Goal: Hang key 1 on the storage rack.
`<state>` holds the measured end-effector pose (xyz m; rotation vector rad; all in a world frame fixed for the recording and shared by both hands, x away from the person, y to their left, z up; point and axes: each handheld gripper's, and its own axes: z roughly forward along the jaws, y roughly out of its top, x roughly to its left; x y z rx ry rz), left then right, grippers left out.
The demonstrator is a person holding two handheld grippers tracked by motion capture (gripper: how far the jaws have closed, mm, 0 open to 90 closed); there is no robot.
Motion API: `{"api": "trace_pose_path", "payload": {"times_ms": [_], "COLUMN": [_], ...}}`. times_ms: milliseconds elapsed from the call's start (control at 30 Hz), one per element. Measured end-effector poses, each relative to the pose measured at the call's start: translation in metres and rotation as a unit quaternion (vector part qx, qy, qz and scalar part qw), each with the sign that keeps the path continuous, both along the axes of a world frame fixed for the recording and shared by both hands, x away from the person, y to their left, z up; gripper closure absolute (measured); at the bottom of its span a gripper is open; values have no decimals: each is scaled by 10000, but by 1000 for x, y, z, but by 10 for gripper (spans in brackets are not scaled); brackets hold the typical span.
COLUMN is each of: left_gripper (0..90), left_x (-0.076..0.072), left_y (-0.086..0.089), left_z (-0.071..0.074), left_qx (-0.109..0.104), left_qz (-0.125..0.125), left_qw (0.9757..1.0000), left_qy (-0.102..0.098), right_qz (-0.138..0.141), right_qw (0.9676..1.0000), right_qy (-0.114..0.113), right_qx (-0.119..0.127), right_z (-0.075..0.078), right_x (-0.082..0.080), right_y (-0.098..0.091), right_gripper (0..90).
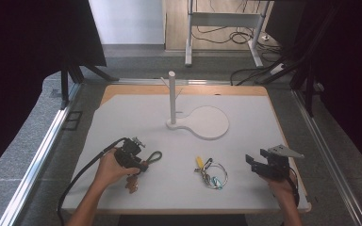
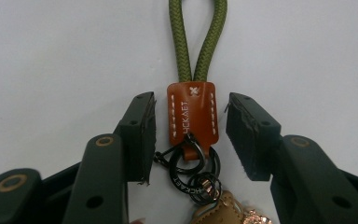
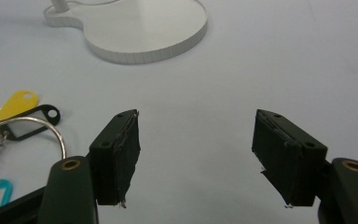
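From the high view we find the olive-green rope keychain with its brown leather tab (image 1: 153,157) at the mat's seven o'clock under the left gripper (image 1: 141,165), while the left gripper view shows open jaws flanking that tab (image 2: 192,111) untouched, so we should centre before squeezing, and the right gripper (image 3: 196,156) gapes empty.

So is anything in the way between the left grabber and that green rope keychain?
No. The left gripper has its jaws on either side of the keychain's brown leather tab, with only bare gaps between the pads and the tab.
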<state>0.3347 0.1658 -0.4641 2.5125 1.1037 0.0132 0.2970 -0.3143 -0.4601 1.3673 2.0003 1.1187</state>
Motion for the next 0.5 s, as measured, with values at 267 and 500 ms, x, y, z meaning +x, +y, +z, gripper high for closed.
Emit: {"api": "trace_pose_path", "payload": {"times_ms": [267,500], "left_gripper": [633,668], "left_x": [-6,-10], "left_y": [-5,-12], "left_z": [-1,0], "left_qx": [300,516], "left_qz": [25,-93], "left_qw": [9990,9975], "left_qy": [-319,-473], "right_qz": [-132,-106], "right_qw": [9999,9999], "right_qy": [-38,-32], "right_qx": [39,19], "right_z": [0,0], "right_x": [0,0], "right_y": [-3,0], "right_gripper": [327,328]}}
